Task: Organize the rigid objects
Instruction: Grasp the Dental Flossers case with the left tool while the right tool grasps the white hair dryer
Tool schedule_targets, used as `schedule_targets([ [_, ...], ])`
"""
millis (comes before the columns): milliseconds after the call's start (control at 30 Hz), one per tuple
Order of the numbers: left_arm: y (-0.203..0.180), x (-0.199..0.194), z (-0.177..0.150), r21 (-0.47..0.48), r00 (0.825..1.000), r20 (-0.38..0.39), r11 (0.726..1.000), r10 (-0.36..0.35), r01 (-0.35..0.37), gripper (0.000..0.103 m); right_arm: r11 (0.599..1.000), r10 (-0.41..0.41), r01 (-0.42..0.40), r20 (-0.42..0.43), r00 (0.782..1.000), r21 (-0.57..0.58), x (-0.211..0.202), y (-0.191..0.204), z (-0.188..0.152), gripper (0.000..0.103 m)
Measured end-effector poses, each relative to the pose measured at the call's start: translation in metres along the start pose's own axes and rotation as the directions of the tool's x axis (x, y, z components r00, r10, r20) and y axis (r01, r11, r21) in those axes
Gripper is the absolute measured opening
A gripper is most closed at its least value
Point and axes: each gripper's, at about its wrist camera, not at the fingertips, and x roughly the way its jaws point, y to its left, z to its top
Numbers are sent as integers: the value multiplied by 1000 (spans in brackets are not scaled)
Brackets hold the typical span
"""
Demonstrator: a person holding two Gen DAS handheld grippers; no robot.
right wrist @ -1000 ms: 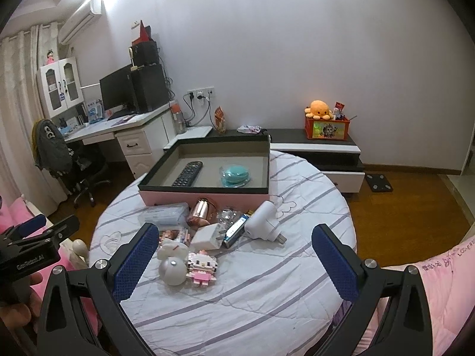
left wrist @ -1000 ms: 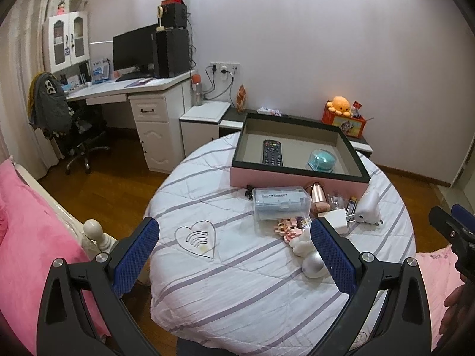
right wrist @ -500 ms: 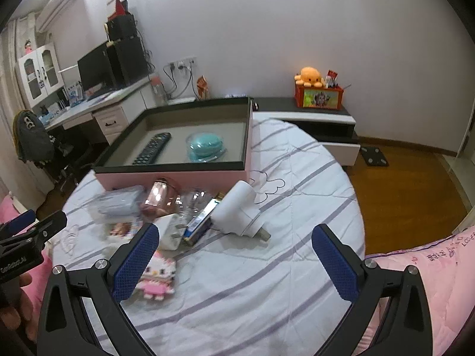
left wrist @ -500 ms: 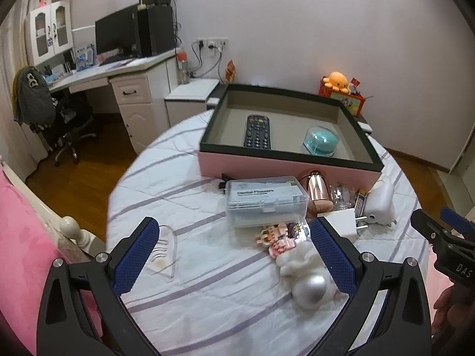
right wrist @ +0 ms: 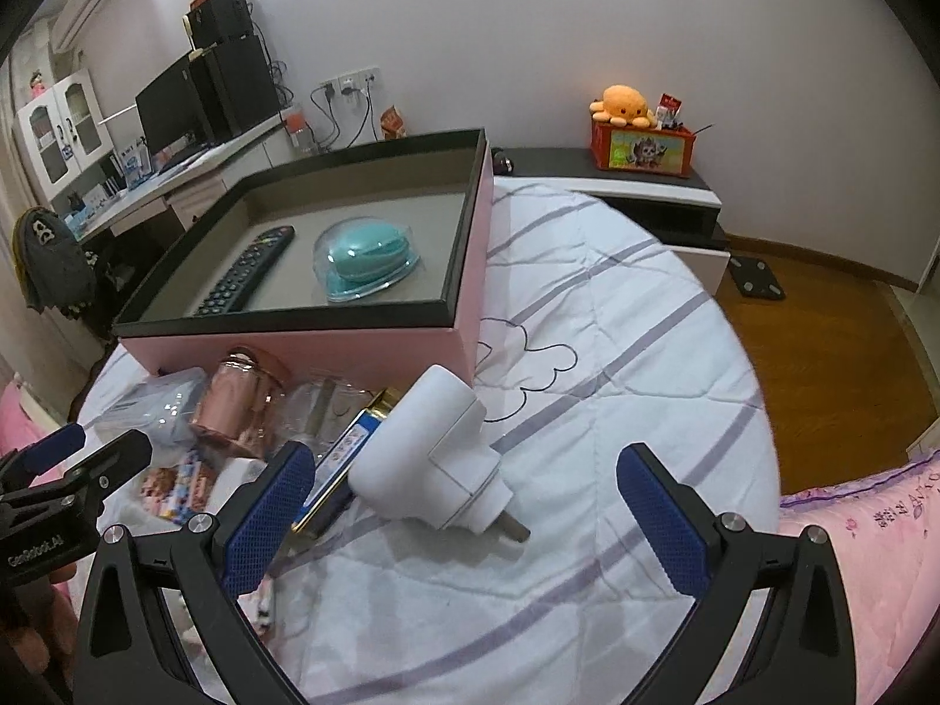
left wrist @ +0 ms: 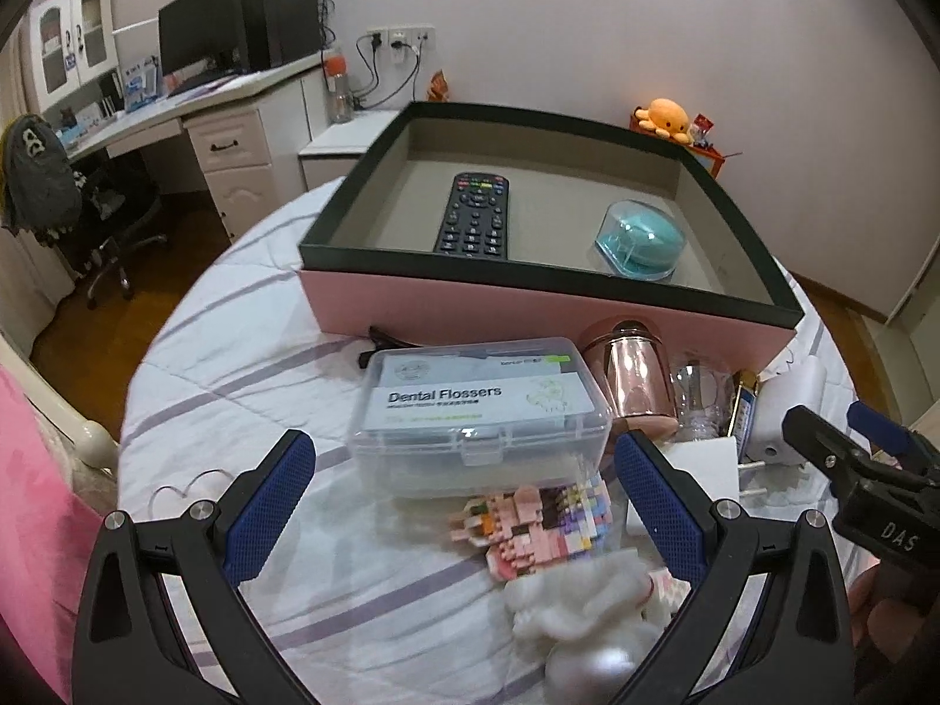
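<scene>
The left gripper hangs over the striped worktop with its jaws released and gripping nothing. The clear box of dental flossers lies just ahead of them, centred on the gap but not yet between the blue pads. A pink block figure sits lower in the gap, nearer the right-side pad, and a white figurine lies below it.

The right gripper is likewise spread wide and empty. The white plug adapter lies on the cloth between its jaws, closer to the left-side pad (prongs pointing toward the camera's lower right), touching neither pad that I can see. A blue and gold battery-like stick lies just beside the adapter, and a rose-gold cup lies beyond it.

Behind the clutter stands the pink tray box, holding a black remote and a teal case under a clear dome, apart from each other.
</scene>
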Motion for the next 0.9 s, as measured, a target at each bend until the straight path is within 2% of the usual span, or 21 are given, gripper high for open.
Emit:
schedule_targets([
  [300, 7, 37, 4, -58, 998, -64, 998, 11, -15, 102, 1000, 19, -19, -27, 999, 9, 27, -5, -3, 96],
  [367, 9, 44, 2, -80, 997, -71, 997, -13, 8, 94, 1000, 25, -25, -18, 1000, 0, 28, -4, -2, 94],
  [400, 11, 47, 2, -93, 997, -69, 995, -25, 19, 93, 999, 34, -34, -18, 999, -1, 28, -4, -1, 91],
  [533, 11, 46, 1, -78, 998, -54, 996, -40, 36, 92, 996, 85, -85, -9, 996, -22, 24, 1, 0, 61],
  [900, 23, 16, -3, -68, 998, 1, 996, -56, 56, 92, 995, 100, -100, -4, 995, -9, 10, 4, -9, 60],
])
